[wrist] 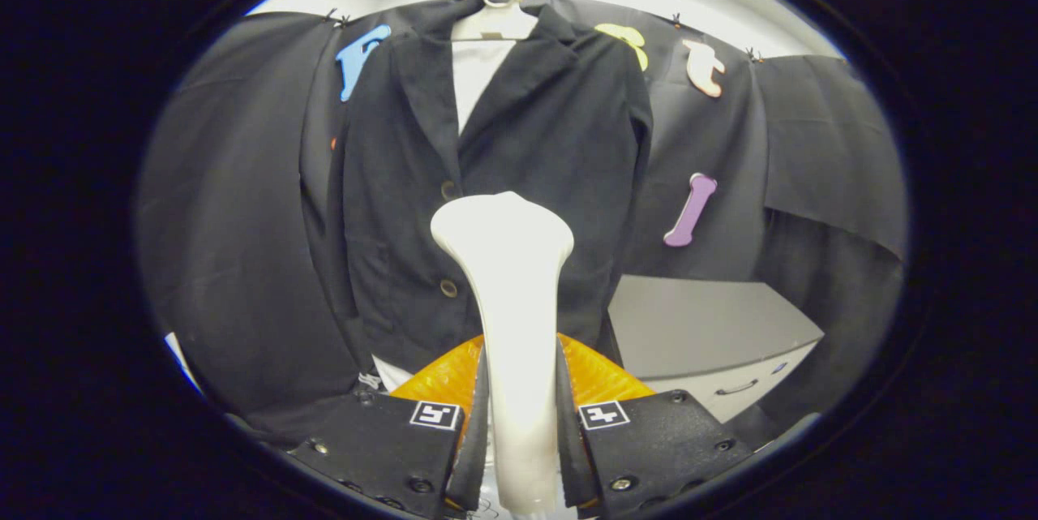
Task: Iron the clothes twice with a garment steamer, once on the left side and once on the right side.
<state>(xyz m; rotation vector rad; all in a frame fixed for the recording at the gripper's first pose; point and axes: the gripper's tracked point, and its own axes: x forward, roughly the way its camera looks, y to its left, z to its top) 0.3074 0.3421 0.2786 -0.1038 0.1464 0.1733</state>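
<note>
Steamer: a white, smooth plastic garment steamer (507,317) with a slim handle flaring to a broad rounded head. It stands upright between the fingers, its head raised toward the front of the jacket at about button height; whether head and cloth touch cannot be told.

Gripper: the gripper (519,431) is closed on the steamer's handle, one finger pressing each side of the narrow lower shaft.

Handling, steamer: judged rigid, fairly light and somewhat slippery on its glossy shell. The narrow handle is the sensible place to hold, well below the head, so the head stays free to meet the cloth.

Garment: a black, soft woven jacket (495,155) with lapels and round dark buttons, hanging on a white plastic hanger (496,21) over a white inner layer (474,78), just beyond the steamer head.

Handling, garment: judged limp and free to swing, so it likely yields under pressure; light, steady strokes suit it.

Surroundings: a grey cabinet (705,325) with a pale drawer front stands to the jacket's right, near the black cloth wall (235,204).

Task state: from this view, neither the left nor the right pass can be judged complete.
</note>
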